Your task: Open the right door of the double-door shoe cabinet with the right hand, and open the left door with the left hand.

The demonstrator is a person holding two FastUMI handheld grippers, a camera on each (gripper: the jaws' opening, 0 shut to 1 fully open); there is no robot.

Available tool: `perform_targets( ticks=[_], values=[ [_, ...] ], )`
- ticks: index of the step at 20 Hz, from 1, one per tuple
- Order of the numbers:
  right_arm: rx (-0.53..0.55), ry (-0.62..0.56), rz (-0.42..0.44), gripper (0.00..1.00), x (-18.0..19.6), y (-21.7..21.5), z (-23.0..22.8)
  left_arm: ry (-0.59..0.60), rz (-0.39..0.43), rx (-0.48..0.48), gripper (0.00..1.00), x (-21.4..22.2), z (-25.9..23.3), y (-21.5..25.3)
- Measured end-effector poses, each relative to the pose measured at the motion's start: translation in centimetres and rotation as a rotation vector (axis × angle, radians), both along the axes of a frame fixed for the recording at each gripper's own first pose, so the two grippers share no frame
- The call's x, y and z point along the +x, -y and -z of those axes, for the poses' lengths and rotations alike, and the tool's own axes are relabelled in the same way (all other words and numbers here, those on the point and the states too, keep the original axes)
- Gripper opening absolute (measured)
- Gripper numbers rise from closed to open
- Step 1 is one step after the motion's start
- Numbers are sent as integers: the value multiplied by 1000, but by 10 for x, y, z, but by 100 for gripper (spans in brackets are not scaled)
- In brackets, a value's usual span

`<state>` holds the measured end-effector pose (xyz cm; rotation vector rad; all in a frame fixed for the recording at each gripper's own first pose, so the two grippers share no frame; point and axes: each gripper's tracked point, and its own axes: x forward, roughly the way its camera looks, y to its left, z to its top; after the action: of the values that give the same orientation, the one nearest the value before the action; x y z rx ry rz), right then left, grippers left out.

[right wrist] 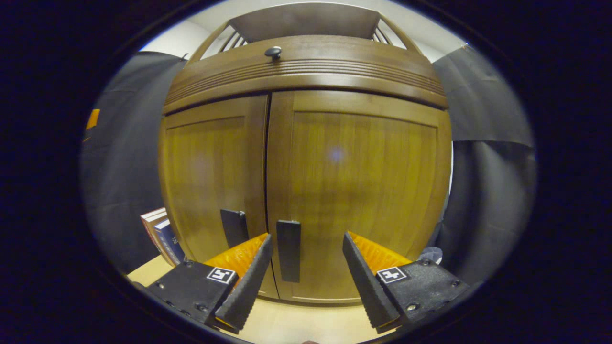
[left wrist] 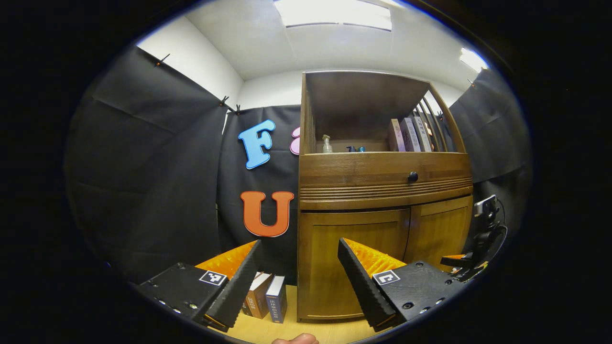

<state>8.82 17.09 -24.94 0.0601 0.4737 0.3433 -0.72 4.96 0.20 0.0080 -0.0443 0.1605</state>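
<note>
Both cabinet doors are closed. Low in the right gripper view, the right gripper (right wrist: 302, 282) gapes around the right door's handle (right wrist: 289, 250), not gripping. It could snag the neighbouring left handle (right wrist: 234, 227). The left gripper (left wrist: 296, 277) hangs back, spread.

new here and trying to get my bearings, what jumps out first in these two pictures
The wooden shoe cabinet dominates the right gripper view, both doors shut, with the open right gripper close up in front of the right door's handle. In the left gripper view the open left gripper sits farther back, with books on the cabinet's upper shelf.
</note>
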Motion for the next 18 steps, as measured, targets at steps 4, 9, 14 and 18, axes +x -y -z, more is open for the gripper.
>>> perform_targets(
  ticks=[4, 9, 14, 18],
  values=[
    [7, -58, 25, 88, 8, -7, 22, 1, -34, 6, 95, -11, 0, -14],
    [15, -114, 28, 80, 13, -19, 48, -14, -76, -2, 95, -23, 3, -28],
    [57, -161, 4, 67, 19, -33, 70, -40, -100, 18, 95, -33, 10, -37],
    [70, -143, 25, 55, 25, -38, 74, -47, -94, 25, 95, -34, 9, -34]
  ],
)
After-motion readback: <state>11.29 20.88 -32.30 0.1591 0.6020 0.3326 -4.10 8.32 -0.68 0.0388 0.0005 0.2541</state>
